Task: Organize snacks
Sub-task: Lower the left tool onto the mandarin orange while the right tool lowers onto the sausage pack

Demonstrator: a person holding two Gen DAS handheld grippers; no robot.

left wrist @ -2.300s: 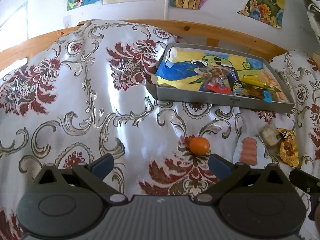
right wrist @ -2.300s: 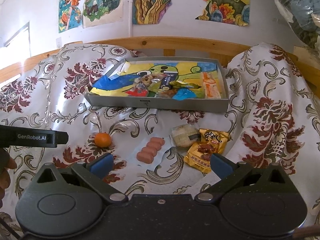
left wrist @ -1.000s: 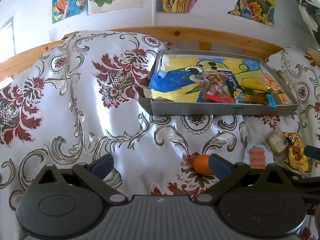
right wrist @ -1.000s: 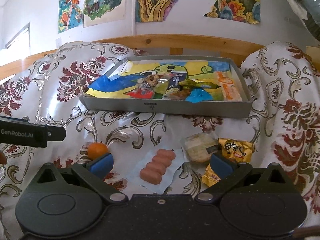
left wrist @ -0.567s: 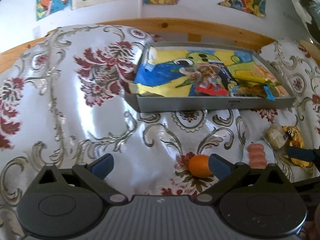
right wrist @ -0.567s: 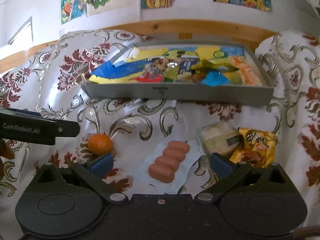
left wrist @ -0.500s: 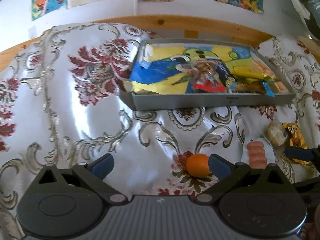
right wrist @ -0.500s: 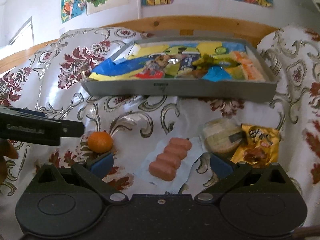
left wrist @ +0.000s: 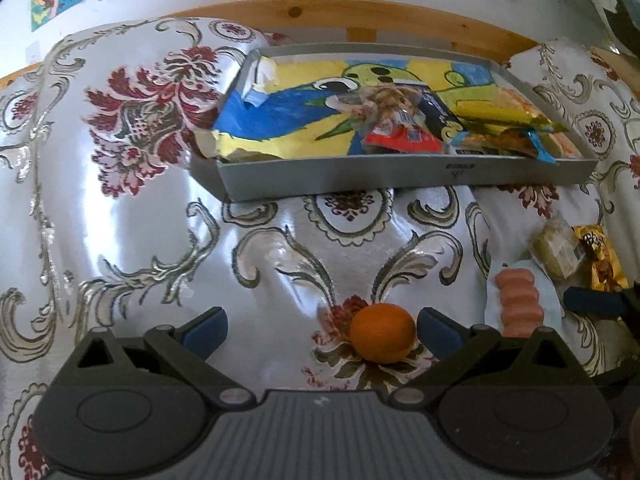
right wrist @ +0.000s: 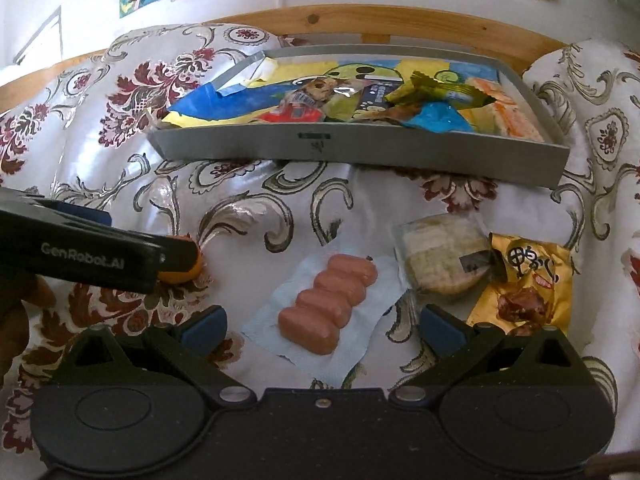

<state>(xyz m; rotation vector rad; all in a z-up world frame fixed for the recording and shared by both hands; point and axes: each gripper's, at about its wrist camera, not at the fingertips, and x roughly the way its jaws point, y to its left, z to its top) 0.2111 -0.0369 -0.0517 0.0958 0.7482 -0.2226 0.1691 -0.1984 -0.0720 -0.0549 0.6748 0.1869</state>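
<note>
A small orange (left wrist: 382, 338) lies on the flowered cloth, just inside the right fingertip of my open left gripper (left wrist: 320, 326). In the right wrist view that orange (right wrist: 182, 270) is half hidden behind the left gripper's finger. My right gripper (right wrist: 322, 326) stands open around a pack of pink sausages (right wrist: 328, 304) on pale blue wrapping. A wrapped round cake (right wrist: 440, 260) and a gold snack packet (right wrist: 528, 284) lie to the right of the sausages. Behind them stands a grey tray (right wrist: 360, 148) lined with a painted sheet and holding several snack packets.
The white cloth with red flowers (left wrist: 132, 128) humps up at the left and right of the tray. A wooden rail (left wrist: 360, 16) runs behind it, below a wall with drawings. A hand (right wrist: 16, 312) shows at the left edge.
Both grippers have moved forward and down toward the cloth. The orange now sits between the left fingers, and the sausages lie between the right fingers. Both stay open.
</note>
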